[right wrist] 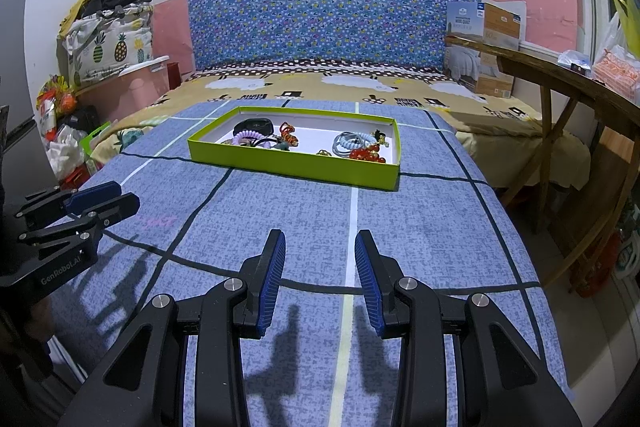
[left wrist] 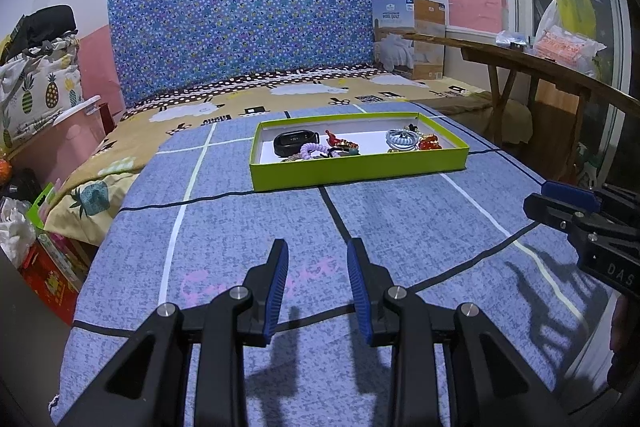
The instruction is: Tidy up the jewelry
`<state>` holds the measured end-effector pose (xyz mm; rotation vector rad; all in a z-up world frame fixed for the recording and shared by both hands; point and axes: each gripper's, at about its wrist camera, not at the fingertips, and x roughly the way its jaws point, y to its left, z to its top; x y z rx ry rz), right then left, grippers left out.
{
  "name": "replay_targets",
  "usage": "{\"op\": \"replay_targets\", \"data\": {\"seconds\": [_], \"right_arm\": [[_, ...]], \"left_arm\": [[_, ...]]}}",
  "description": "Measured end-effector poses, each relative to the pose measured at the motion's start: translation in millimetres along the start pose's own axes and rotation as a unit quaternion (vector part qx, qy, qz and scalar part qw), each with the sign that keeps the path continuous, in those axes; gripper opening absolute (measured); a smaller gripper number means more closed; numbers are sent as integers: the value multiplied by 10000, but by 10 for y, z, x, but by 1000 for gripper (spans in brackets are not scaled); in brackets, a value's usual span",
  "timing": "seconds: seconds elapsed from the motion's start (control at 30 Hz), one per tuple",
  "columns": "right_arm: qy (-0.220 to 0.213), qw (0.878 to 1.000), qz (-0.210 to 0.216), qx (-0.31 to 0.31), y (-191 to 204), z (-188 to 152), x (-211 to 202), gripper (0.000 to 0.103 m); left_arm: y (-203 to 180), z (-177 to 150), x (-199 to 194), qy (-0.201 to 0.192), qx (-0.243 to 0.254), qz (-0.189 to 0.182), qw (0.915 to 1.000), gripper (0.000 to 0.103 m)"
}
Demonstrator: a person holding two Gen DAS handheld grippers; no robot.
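Left gripper (left wrist: 318, 287) at lower centre of its view, jaws apart and empty, angled downward, right gripper (right wrist: 320, 279) likewise at lower centre, jaws parted, nothing held

One green tray (left wrist: 360, 169) lies on one bed (left wrist: 400, 227). It holds one black wristband (left wrist: 295, 141), one purple coil tie (left wrist: 312, 150) and perhaps two red trinkets (right wrist: 366, 154). Two tongs (right wrist: 318, 279) (left wrist: 318, 287) show at lower frame.

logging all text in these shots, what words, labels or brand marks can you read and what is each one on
"GenRobot.AI": on the side of the left gripper, seen from the right wrist view.
"DAS": cut off at the frame edge, on the side of the right gripper, seen from the left wrist view.
"WOOL QUILT": on the cardboard box at the headboard corner; its smaller print is too small to read.
Pink writing on the blue bedspread: too blurred to read.
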<state>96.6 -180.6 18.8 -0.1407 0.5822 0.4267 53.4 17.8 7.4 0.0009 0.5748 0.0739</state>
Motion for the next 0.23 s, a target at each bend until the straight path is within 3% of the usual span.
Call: {"op": "replay_targets", "data": {"seconds": [0.23], "right_arm": [[1, 10000, -8, -10, -4, -3, 13, 37]], "left_arm": [[-30, -2, 7, -2, 5, -7, 10000, 32]]}}
